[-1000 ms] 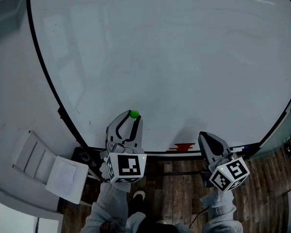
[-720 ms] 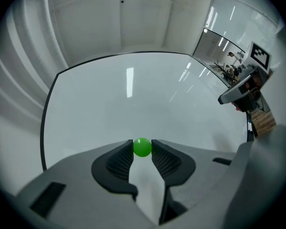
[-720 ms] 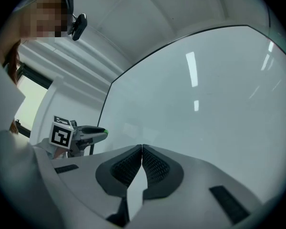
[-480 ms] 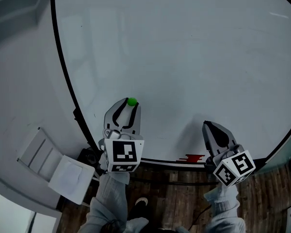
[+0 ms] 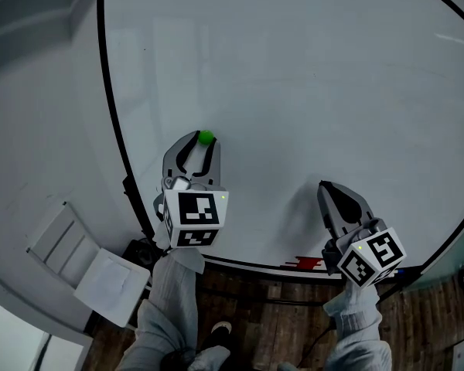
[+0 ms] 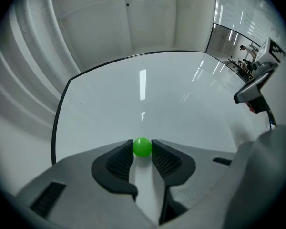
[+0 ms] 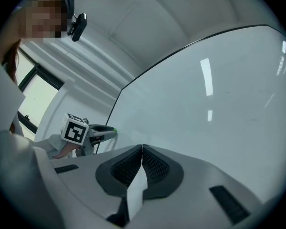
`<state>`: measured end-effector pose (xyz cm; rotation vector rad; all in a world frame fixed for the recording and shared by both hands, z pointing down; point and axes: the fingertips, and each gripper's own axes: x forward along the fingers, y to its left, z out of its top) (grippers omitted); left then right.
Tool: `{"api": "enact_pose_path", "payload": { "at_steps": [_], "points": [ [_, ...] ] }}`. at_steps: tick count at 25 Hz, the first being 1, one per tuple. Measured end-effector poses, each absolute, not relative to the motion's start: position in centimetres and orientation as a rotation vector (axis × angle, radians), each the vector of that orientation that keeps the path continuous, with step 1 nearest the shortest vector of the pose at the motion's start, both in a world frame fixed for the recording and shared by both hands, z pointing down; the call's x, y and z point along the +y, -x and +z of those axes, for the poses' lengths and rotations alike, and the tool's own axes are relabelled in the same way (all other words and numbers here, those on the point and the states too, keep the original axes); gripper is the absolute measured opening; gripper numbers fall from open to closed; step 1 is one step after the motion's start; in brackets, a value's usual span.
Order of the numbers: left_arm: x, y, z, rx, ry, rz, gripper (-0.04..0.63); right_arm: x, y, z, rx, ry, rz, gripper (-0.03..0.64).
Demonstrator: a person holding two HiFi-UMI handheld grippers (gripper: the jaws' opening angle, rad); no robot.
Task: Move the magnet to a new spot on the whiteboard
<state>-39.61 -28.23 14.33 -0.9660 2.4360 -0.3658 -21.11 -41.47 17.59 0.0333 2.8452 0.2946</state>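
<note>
Left gripper (image 5: 203, 139): grey moulded shell with a black rim round the jaws
Right gripper (image 5: 325, 185): same grey shell
Pads (image 6: 119, 161): black, ribbed
Cubes (image 5: 193, 216): white with black square markers, one at each shell's six o'clock end; tiny green light at the left cube's one o'clock corner
Sleeves (image 5: 174, 300): light grey, loosely folded

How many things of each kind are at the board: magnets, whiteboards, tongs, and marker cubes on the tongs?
Green magnet: 1
Whiteboard: 1
Tongs: 2 (left tongs shut on the green magnet; right tongs shut, empty)
Marker cubes: 2 (left cube; right cube)
Total: 6
</note>
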Motion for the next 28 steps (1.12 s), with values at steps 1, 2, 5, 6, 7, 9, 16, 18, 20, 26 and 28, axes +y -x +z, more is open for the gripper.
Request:
{"api": "enact_pose_path", "payload": {
  "at_steps": [1, 2, 5, 6, 7, 9, 16, 18, 20, 26, 28],
  "points": [
    [-28.3, 39.9, 14.2, 2.441, 0.966, -0.365, 0.123, -41.4, 21.2, 17.4, 2.843, -0.037, 0.296, 0.028],
    [-28.3, 40.1, 14.2, 2.445, 0.973, -0.364, 0.123, -41.3, 21.2, 17.4, 2.842, -0.04, 0.296, 0.028],
    [-28.4, 40.5, 14.4, 2.446, 0.986, -0.36, 0.123, -41.2, 21.3, 17.7, 2.843, -0.051, 0.292, 0.028],
    [-28.4, 40.4, 14.4, 2.446, 0.98, -0.365, 0.123, -41.3, 21.3, 17.8, 2.844, -0.052, 0.289, 0.028],
    [-28.5, 40.4, 14.3, 2.447, 0.969, -0.375, 0.123, -41.3, 21.2, 18.0, 2.846, -0.05, 0.285, 0.028],
    [-28.6, 40.3, 14.3, 2.447, 0.944, -0.398, 0.124, -41.6, 21.1, 18.4, 2.852, -0.042, 0.274, 0.028],
    [-28.3, 40.9, 14.4, 2.47, 0.874, -0.397, 0.147, -41.9, 20.5, 18.8, 2.859, -0.029, 0.27, 0.028],
    [-28.3, 40.9, 14.4, 2.47, 0.86, -0.397, 0.156, -42.1, 20.0, 18.9, 2.858, -0.017, 0.274, 0.028],
    [-28.2, 40.8, 14.8, 2.474, 0.867, -0.392, 0.164, -42.3, 19.6, 19.3, 2.862, -0.007, 0.268, 0.028],
    [-27.9, 40.1, 15.5, 2.484, 0.909, -0.346, 0.176, -42.5, 18.7, 19.6, 2.867, 0.016, 0.257, 0.028],
    [-27.7, 39.7, 15.9, 2.48, 0.921, -0.346, 0.178, -42.5, 18.5, 19.8, 2.868, 0.021, 0.251, 0.028]
  ]
}}
